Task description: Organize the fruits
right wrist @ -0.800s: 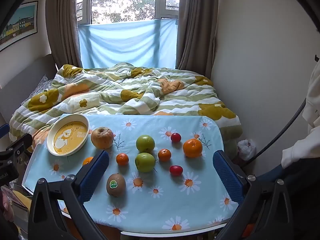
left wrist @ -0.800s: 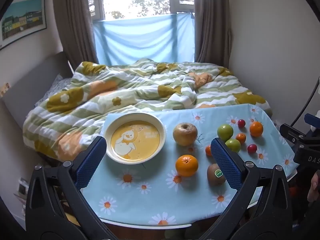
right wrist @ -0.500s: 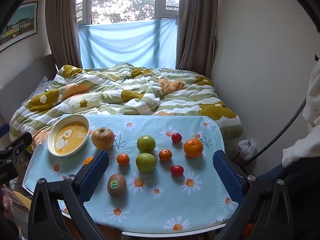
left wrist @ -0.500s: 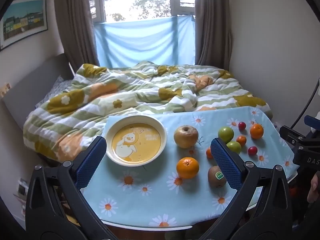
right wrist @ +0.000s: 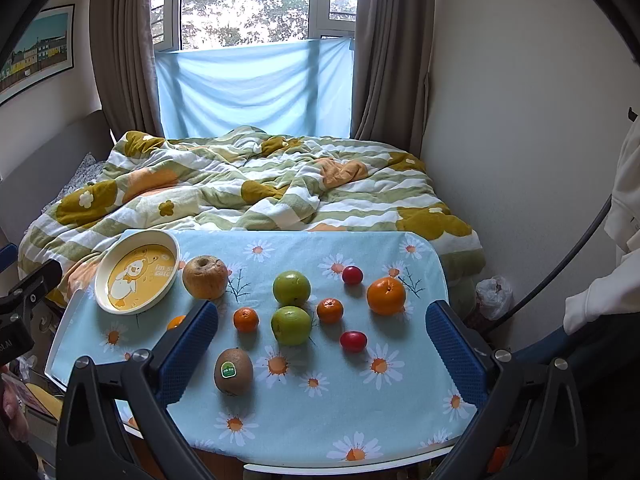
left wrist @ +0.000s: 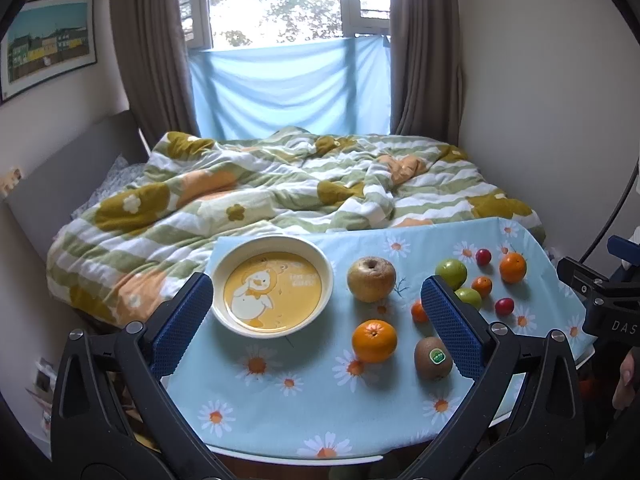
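Both grippers hang with jaws spread wide, holding nothing: my left gripper (left wrist: pixel 318 312) has eased lower and closer, so the yellow duck plate (left wrist: pixel 272 286) sits higher between its fingers; my right gripper (right wrist: pixel 322 330) barely shifts. Every fruit stays on the daisy tablecloth (right wrist: pixel 320 408), the kiwi (right wrist: pixel 233 371) nearest.

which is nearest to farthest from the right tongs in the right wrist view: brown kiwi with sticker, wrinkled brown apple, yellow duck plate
1. Brown kiwi with green sticker: closest to the right tongs, low and slightly left between the fingers.
2. Wrinkled brown apple: farther back, left.
3. Yellow duck plate with white rim: farthest, back-left corner of the table.
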`<state>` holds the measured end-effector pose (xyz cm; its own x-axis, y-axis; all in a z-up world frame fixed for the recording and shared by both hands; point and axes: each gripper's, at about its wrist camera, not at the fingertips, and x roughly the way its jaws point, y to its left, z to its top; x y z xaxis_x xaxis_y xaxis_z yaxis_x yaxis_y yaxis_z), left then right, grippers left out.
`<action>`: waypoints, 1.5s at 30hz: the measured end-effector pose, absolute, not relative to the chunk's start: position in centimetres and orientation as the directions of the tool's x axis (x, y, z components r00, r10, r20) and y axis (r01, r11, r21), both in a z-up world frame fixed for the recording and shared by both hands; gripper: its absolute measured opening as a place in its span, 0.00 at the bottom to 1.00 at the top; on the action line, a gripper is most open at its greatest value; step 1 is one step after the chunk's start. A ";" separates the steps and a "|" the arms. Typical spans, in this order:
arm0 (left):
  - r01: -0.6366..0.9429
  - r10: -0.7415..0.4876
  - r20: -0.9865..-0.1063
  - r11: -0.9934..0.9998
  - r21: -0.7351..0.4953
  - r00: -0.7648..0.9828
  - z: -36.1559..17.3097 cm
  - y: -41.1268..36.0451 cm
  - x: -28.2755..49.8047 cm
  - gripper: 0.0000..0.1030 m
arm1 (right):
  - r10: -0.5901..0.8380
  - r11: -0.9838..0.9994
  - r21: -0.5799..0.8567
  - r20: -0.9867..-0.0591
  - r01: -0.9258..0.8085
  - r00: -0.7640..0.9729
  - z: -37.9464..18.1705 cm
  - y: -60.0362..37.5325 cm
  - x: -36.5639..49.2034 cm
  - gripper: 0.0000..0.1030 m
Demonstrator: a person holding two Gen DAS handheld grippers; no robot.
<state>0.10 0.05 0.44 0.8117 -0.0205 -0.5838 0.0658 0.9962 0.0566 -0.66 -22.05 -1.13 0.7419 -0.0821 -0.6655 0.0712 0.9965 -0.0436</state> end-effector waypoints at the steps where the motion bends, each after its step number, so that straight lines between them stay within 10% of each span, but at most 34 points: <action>1: 0.067 -0.023 -0.583 0.996 0.055 0.812 0.5 0.0 0.1 1.00 | -0.083 0.996 -0.044 -0.665 0.072 0.742 -1.1 -22.1 -0.7 1.00; 45: 0.075 -0.029 -0.577 0.996 0.057 0.816 0.8 -0.2 0.2 1.00 | -0.078 0.997 -0.040 -0.662 0.068 0.745 -1.1 -22.1 -0.5 1.00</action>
